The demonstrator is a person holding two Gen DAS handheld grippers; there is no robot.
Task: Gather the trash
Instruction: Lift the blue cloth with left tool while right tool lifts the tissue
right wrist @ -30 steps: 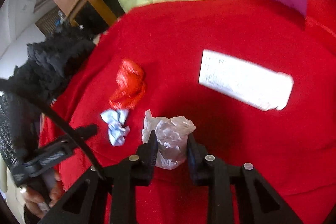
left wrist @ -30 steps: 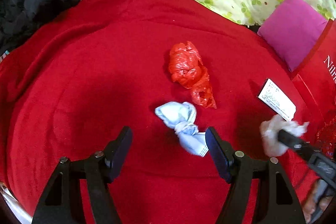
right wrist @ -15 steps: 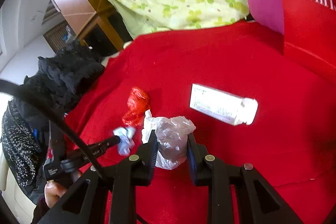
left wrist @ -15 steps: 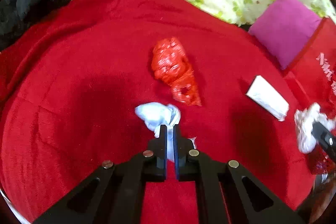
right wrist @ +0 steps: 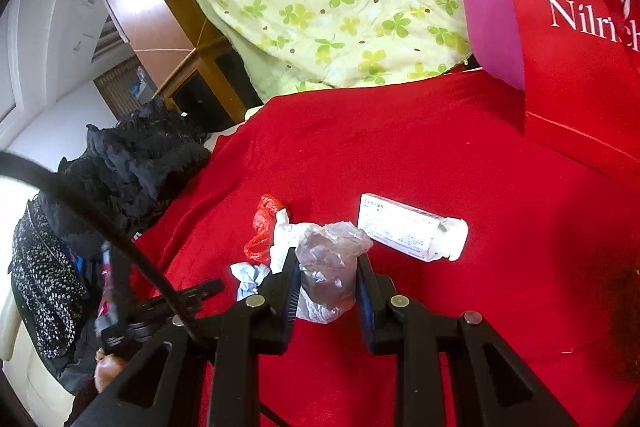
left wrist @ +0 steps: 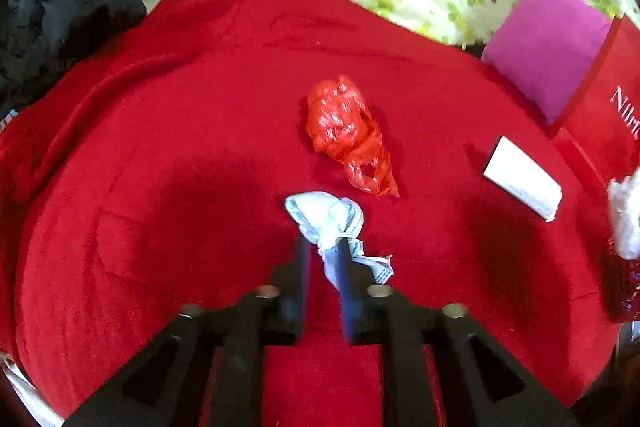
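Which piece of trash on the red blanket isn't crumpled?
The white box near the red bag: flat and rectangular, while the red wrapper and pale blue wad are scrunched.

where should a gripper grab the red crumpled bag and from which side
Grip the red crumpled bag across its bulky upper wad, coming down from above with the fingers either side of its narrow width. It lies flat on the red blanket, long axis running away from the left gripper. The thin torn tail nearer that gripper would likely slip or tear. The blue wad lies close to that tail.
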